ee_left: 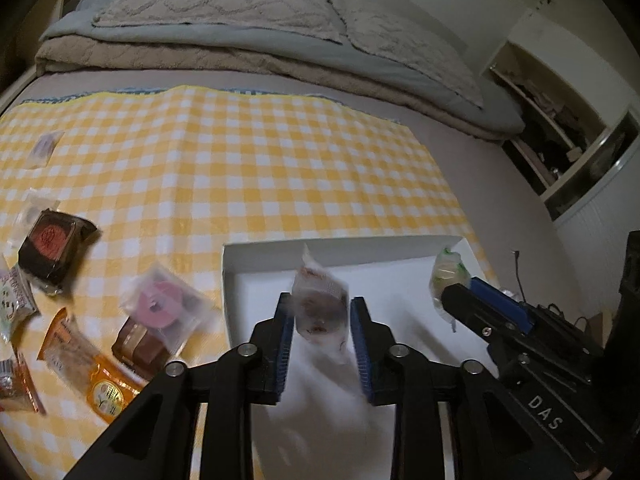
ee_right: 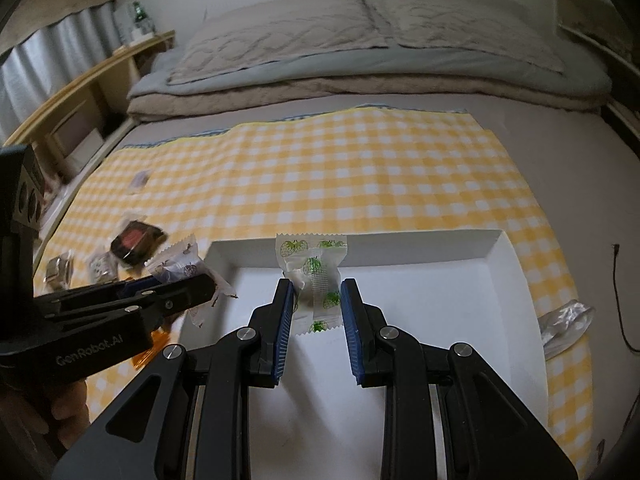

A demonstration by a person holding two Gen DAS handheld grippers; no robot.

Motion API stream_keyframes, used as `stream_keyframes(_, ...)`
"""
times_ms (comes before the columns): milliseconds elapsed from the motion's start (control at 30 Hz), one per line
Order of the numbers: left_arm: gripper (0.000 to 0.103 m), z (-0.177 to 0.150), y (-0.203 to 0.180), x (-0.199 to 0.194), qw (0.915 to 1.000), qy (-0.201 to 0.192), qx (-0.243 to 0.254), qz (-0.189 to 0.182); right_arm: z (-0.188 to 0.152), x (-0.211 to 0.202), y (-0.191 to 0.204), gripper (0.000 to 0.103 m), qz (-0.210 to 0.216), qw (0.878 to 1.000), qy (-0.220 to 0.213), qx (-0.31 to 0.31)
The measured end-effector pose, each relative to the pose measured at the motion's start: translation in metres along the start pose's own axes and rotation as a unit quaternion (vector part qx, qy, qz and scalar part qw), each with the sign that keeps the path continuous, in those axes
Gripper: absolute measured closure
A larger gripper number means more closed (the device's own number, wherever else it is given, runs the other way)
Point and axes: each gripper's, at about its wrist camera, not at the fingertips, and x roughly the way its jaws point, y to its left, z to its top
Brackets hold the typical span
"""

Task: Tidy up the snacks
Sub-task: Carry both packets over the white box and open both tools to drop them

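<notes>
Two claws hang over a shallow white tray [ee_right: 500,248] that lies on a yellow checked cloth [ee_right: 360,176] spread across a bed. In the right wrist view the right claw [ee_right: 317,286] pinches a clear wrapped candy printed with green strawberries [ee_right: 316,276] between its blue pads, the packet standing upright just above the tray floor and close to the far wall. To its left in that view the left claw [ee_right: 192,284] shows from the side, a wrapper printed with dark strawberries [ee_right: 180,266] sticking out past its tip over the tray's left edge; whether that pair grips cannot be told from here. The left wrist view answers more: the left claw [ee_left: 322,306] stands slightly parted, and the blurred clear-wrapped sweet [ee_left: 320,304] sits between the pads with a thin gap showing on the right side, so it looks loose. Left of that claw, and only clear in this view, more snacks lie on the cloth: a dark boxed cake with a red seal [ee_left: 52,246], a pink ring sweet in clear wrap [ee_left: 158,308], a brown layered bar [ee_left: 138,346] and an orange packet [ee_left: 86,364]. Only the right view shows a crumpled clear bag [ee_right: 564,324] right of the tray.
</notes>
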Motion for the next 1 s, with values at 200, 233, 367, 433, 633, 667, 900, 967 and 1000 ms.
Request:
stream_keyframes(200,0.020,-0.001,0.001,-0.003,0.9999,-0.007,0.011,0.001,0.003,-0.001,-0.011,0.061,-0.003,1.000,0.001,0.019)
stream_keyframes(233,0.012,-0.001,0.002,-0.006,0.9999,-0.008,0.010,0.001,0.003,-0.001,-0.012,0.052,-0.004,1.000,0.002,0.020)
stream_keyframes(367,0.000,-0.005,0.006,-0.018,0.9999,-0.005,0.016,0.005,0.000,-0.004,-0.012,0.025,-0.012,1.000,0.009,0.020)
stream_keyframes(433,0.000,-0.007,0.007,-0.023,0.9997,0.000,0.024,0.009,-0.003,-0.007,-0.011,0.016,-0.020,1.000,0.009,0.020)
stream_keyframes(633,0.000,-0.011,0.007,-0.042,0.9989,0.008,0.039,0.027,-0.009,-0.013,-0.012,0.000,-0.038,0.999,0.017,0.020)
stream_keyframes(667,0.000,-0.012,0.007,-0.047,0.9987,0.010,0.039,0.030,-0.011,-0.014,-0.012,0.000,-0.044,0.999,0.020,0.022)
stream_keyframes(900,0.000,-0.020,0.006,-0.075,0.9972,0.013,0.054,0.050,-0.017,-0.023,-0.014,0.000,-0.071,0.997,0.033,0.025)
stream_keyframes(967,0.000,-0.023,0.007,-0.084,0.9968,0.013,0.056,0.056,-0.019,-0.027,-0.014,0.000,-0.073,0.996,0.033,0.029)
stream_keyframes(1000,0.000,-0.024,0.008,-0.088,0.9966,0.013,0.056,0.058,-0.019,-0.029,-0.013,0.000,-0.074,0.996,0.032,0.030)
